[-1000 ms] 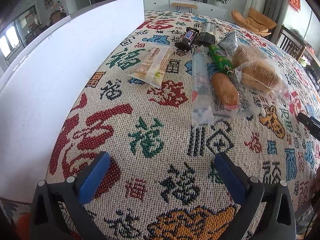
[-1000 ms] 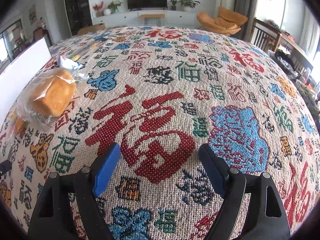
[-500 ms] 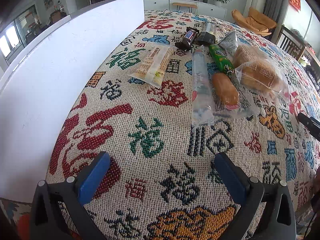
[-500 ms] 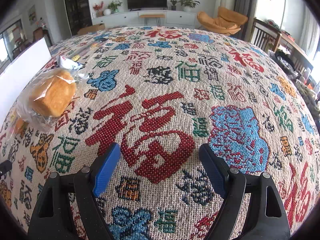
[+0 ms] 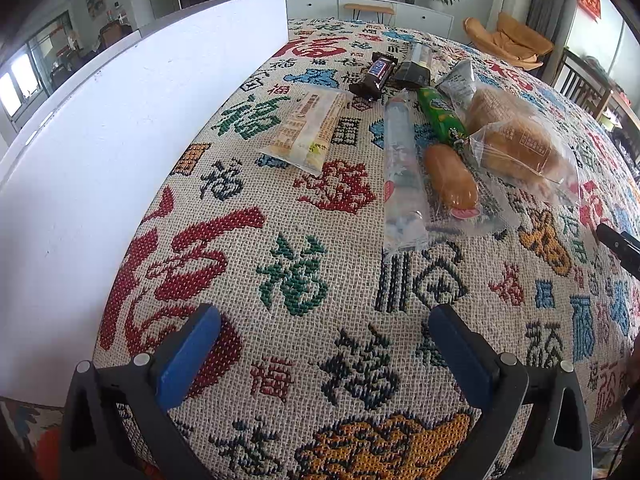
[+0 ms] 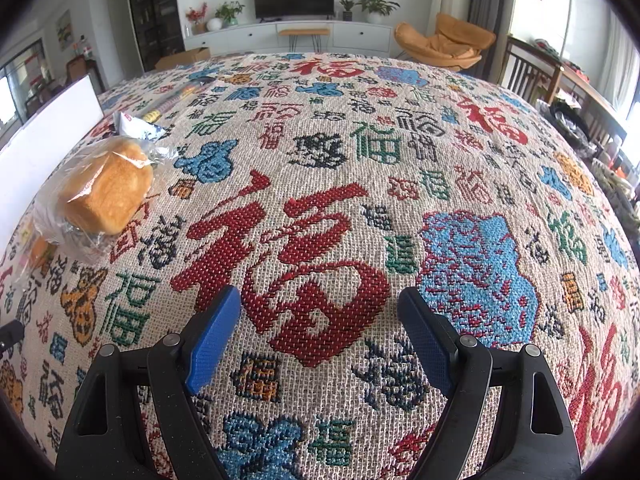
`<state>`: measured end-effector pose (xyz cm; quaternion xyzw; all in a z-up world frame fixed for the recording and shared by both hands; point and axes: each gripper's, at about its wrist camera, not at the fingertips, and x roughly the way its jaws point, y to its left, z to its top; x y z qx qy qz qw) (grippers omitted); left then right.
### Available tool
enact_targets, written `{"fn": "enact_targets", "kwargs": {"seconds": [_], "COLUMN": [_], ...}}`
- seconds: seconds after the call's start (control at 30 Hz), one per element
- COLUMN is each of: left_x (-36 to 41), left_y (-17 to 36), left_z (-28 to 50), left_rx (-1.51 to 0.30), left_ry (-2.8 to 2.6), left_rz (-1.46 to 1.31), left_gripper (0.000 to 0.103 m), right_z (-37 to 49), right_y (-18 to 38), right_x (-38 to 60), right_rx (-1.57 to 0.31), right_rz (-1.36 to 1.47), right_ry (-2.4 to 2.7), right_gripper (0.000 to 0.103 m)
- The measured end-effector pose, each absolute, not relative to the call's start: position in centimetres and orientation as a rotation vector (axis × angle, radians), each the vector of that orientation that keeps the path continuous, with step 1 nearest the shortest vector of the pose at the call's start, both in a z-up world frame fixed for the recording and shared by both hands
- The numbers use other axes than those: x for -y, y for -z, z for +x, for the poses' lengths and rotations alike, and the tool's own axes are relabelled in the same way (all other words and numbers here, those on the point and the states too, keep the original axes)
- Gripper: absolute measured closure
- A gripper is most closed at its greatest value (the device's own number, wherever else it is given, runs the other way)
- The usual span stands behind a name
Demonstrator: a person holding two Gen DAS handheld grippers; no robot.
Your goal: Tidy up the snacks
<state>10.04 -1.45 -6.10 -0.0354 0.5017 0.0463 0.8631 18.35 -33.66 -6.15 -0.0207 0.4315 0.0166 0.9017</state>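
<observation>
Several wrapped snacks lie on the patterned tablecloth (image 5: 304, 280) ahead of my left gripper (image 5: 324, 336), which is open and empty near the front edge. Among them are a cream biscuit pack (image 5: 308, 130), a clear long packet (image 5: 400, 172), a sausage-shaped bun (image 5: 450, 182), a green pack (image 5: 442, 120), bagged bread (image 5: 520, 144), a brown chocolate bar (image 5: 374, 76) and a dark packet (image 5: 414, 68). My right gripper (image 6: 320, 320) is open over bare cloth. The bagged bread (image 6: 106, 188) lies to its far left, with a silver-blue packet (image 6: 138, 126) behind it.
A tall white board (image 5: 120, 128) stands along the table's left side, also at the left edge as the white board (image 6: 48, 136). The other gripper's black tip (image 5: 618, 246) shows at the right. Chairs (image 6: 532, 76) and a TV cabinet (image 6: 288, 36) stand beyond the table.
</observation>
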Motion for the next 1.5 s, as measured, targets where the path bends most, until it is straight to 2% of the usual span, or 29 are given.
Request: {"fn": "enact_targets", "kwargs": {"seconds": [0.7, 0.83, 0.93, 1.13, 1.3, 1.5], "left_x": [1.4, 1.4, 1.4, 1.4, 1.3, 1.3], "left_y": [6.1, 6.1, 6.1, 6.1, 6.1, 6.1], "left_z": [10.0, 10.0, 10.1, 10.0, 10.0, 10.1], "left_rx": [-1.049, -1.047, -1.045, -1.045, -1.046, -1.044], "left_ry": [-0.095, -0.096, -0.098, -0.097, -0.092, -0.098], "left_rz": [-0.076, -0.078, -0.08, -0.079, -0.079, -0.081], "left_gripper": [0.0, 0.0, 0.0, 0.0, 0.0, 0.0], "right_z": [18.8, 19.0, 19.3, 23.6, 26.3, 25.8], "right_y": [6.1, 4.1, 1.9, -0.6, -0.9, -0.6], "right_x": [33.5, 33.4, 31.1, 23.7, 19.8, 19.5], "right_rx": [-0.915, -0.979, -0.965, -1.006, -1.018, -1.025], "right_rz": [-0.033, 0.154, 0.277, 0.299, 0.207, 0.135], "right_ry": [-0.043, -0.085, -0.191, -0.332, -0.273, -0.25], "right_gripper": [0.018, 0.018, 0.018, 0.018, 0.019, 0.019]}}
